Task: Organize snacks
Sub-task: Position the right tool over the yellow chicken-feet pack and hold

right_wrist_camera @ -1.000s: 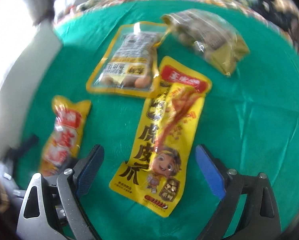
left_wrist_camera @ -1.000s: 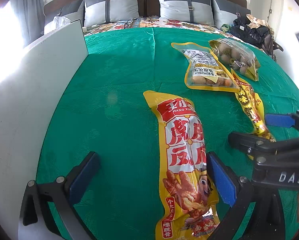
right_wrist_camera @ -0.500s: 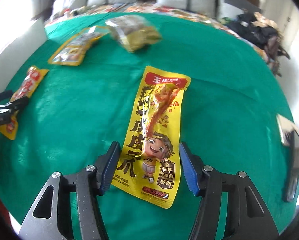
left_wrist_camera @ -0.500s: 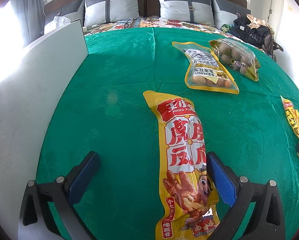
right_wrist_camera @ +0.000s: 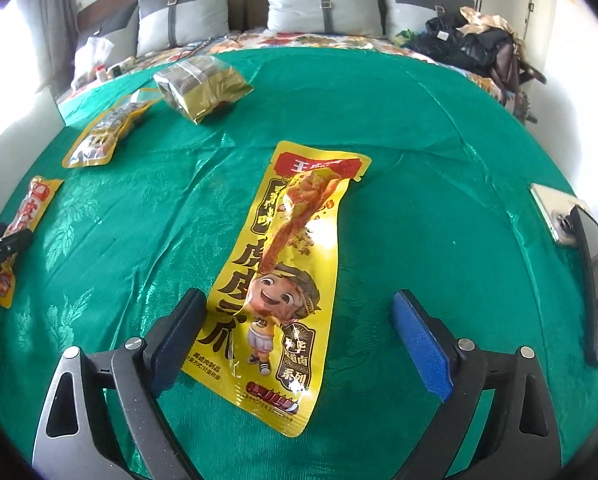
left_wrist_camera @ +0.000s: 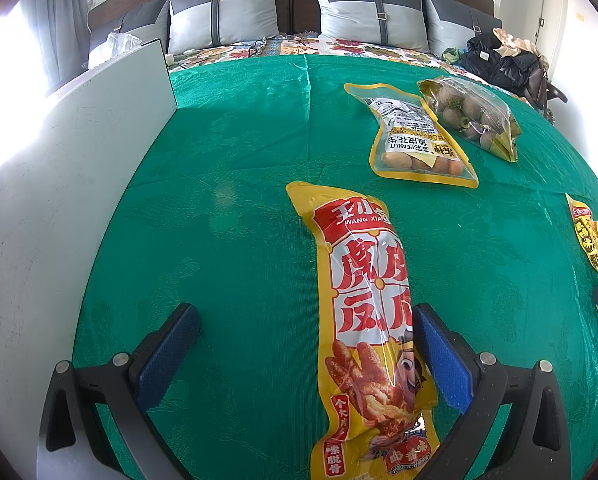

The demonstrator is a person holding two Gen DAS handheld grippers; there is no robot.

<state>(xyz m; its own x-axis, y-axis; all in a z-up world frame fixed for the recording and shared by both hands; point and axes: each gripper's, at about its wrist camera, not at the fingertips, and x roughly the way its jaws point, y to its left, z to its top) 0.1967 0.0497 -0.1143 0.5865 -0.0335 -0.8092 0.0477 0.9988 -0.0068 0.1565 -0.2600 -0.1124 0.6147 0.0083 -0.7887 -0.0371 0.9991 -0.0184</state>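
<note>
We see a bed spread with a green patterned cloth (left_wrist_camera: 239, 184); the snacks lie flat on it. The left gripper (left_wrist_camera: 305, 354) hangs with its jaws spread wide, released, and the long yellow-and-red foil snack pack (left_wrist_camera: 369, 312) lies between them, its lower end cut off by the frame edge; whether the right-hand pad touches the pack's edge we cannot tell. The right gripper (right_wrist_camera: 299, 336) has just been opening its jaws and they stand wide, grasping nothing; the yellow foil pouch with a cartoon boy (right_wrist_camera: 283, 280) lies between them, its left edge just beside the left pad.

Farther up the bed lie a yellow-rimmed clear peanut pouch (left_wrist_camera: 415, 140) and, just beside it, a clear bag of round brown snacks with yellow trim (left_wrist_camera: 475, 118); nothing stands between them and our grippers. A white flat panel (left_wrist_camera: 59, 208) runs along the left side. Grey pillows (left_wrist_camera: 367, 12) line the headboard, and a heap of dark clothing (left_wrist_camera: 503, 66) sits at the far right corner. In the right wrist view two phone-like slabs (right_wrist_camera: 579, 248) lie at the right edge, distorted and hard to make out. The left gripper's tip (right_wrist_camera: 1, 246) shows dark at the left edge there, over the long pack (right_wrist_camera: 23, 228), hiding part of it
</note>
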